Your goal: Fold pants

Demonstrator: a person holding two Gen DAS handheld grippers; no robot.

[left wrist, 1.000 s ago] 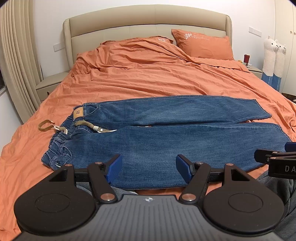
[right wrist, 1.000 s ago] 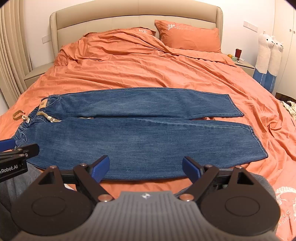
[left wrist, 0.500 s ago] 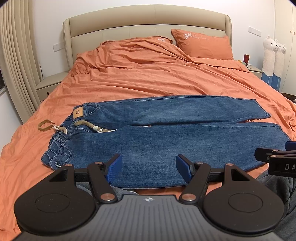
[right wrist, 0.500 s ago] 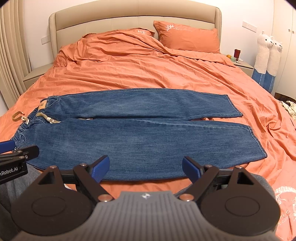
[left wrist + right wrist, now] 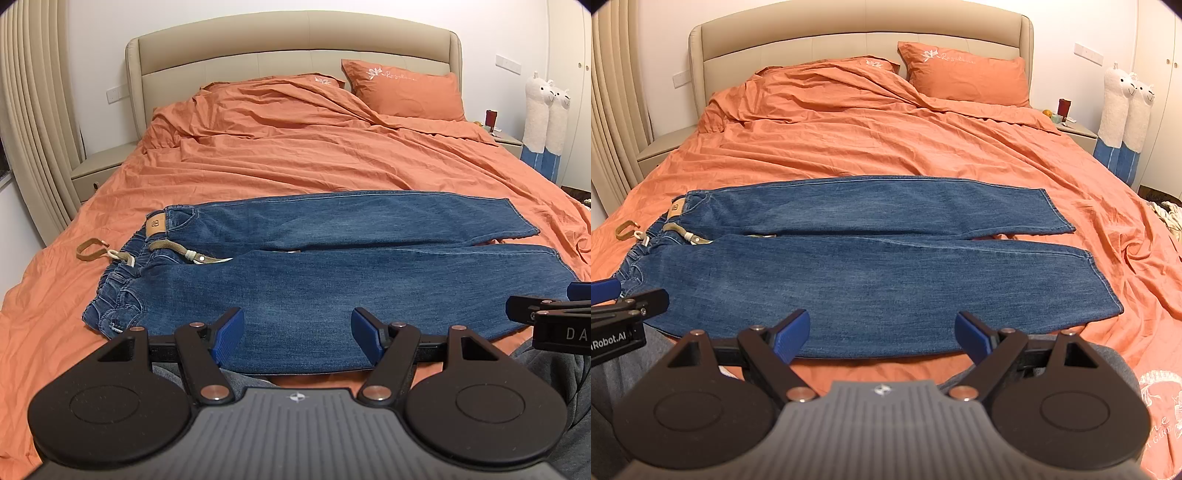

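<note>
Jeans (image 5: 332, 280) lie flat on the bed (image 5: 295, 155), waistband at nine o'clock, unchanged; both grippers' fingers (image 5: 227, 334) released, folding unstarted.

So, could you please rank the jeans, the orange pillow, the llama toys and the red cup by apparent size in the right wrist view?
1. Jeans
2. Pillow
3. Llama toys; they stand farther away, so rank against the pillow is unsure
4. Red cup

left gripper (image 5: 297, 328) – jaws apart, empty | right gripper (image 5: 882, 332) – jaws apart, empty
</note>
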